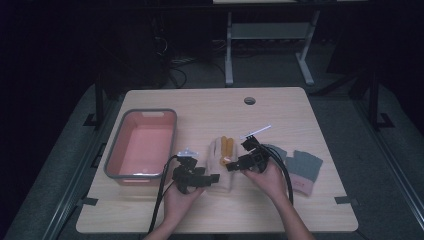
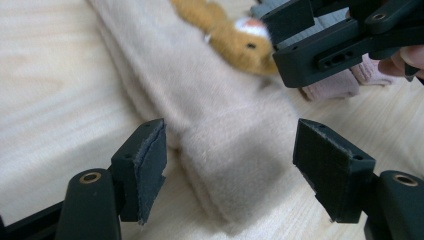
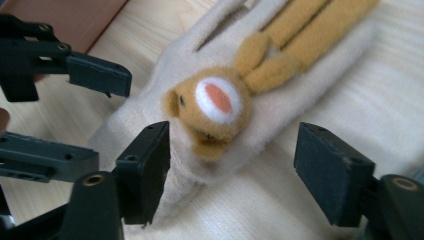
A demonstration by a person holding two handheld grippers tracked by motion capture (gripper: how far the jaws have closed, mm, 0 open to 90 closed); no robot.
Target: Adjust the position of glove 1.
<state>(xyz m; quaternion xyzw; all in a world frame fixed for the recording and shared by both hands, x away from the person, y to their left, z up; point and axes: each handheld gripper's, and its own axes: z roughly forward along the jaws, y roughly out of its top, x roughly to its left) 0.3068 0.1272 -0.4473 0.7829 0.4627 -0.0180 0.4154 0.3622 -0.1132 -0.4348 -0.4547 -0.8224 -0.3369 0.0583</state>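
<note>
The high view looks forward and down over the whole table from the person's side. Each gripper view sits low and close, looking along its own jaws. All three share the cream glove.

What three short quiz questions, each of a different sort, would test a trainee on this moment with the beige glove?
1. True or false: the left gripper has its fingers pressed shut on the beige glove.
2. Which thing lies on the table to the right of the right gripper? A) grey and pink glove B) pink tub C) a spoon
3. Fill in: the animal face sewn on the beige glove is ____ in colour, with a white and pink patch.

Key
1. False: the fingers stand apart on either side of the glove's cuff, not pressing it.
2. A.
3. Orange-brown.
</note>
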